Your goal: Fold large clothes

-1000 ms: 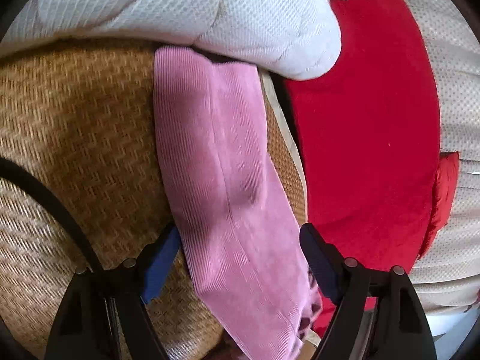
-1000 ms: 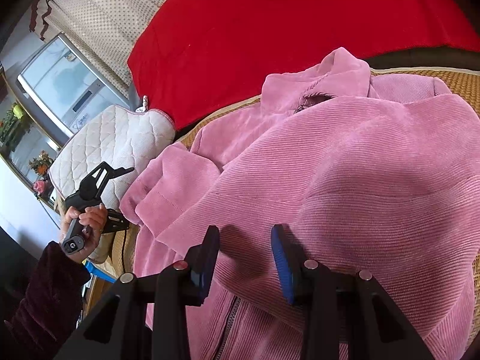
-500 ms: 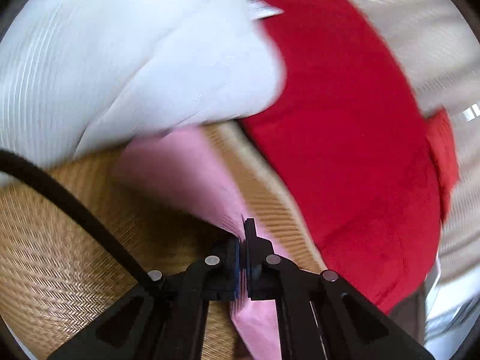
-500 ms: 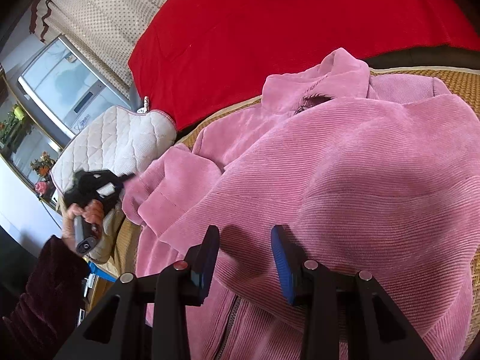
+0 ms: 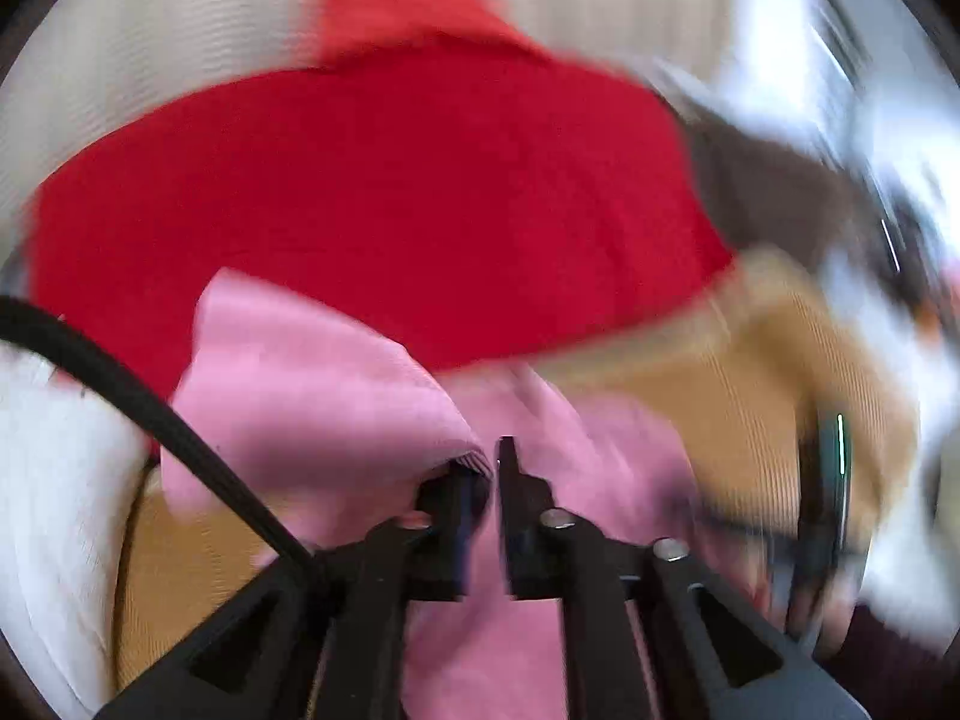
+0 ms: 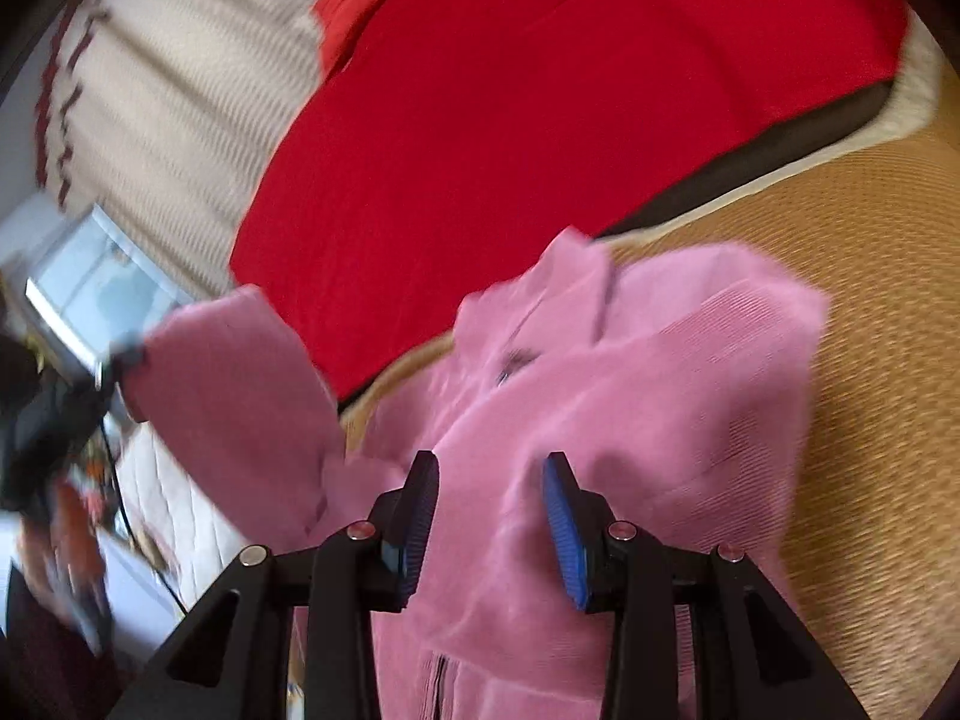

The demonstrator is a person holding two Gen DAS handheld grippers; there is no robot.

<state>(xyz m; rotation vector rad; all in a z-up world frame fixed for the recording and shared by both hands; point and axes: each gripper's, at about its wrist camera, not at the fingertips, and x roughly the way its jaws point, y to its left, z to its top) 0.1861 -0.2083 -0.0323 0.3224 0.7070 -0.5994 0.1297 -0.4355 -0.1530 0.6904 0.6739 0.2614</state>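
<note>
The right gripper (image 6: 489, 516) sits low over the pink jacket (image 6: 600, 420), and its two blue pads stand apart with nothing pinched between them; the cloth lies just under them. The jacket is soft and ribbed, with its collar (image 6: 558, 294) pointing away and a zipper (image 6: 441, 678) showing near the bottom edge. It rests on a woven tan mat (image 6: 870, 360). Off to the side, the left gripper (image 5: 492, 480) has the jacket's sleeve (image 5: 312, 384) between its fingers. Its jaws closed and have just been opening a little, and they now stand close together with a bit of ribbed cuff caught at the tips, so it looks clamped on the sleeve, which hangs lifted up in the air (image 6: 228, 396). That view is very blurry. A black cable (image 5: 150, 414) runs across in front of the left gripper. A white quilted cushion (image 6: 174, 504) lies beside the mat under the raised sleeve. Behind the jacket is a big red blanket (image 6: 540, 120), and behind that a pale dotted cover (image 6: 180, 90) with dark red trim. Farthest off is a bright window (image 6: 102, 294). I cannot read any words or labels anywhere, as all is too blurred.
</note>
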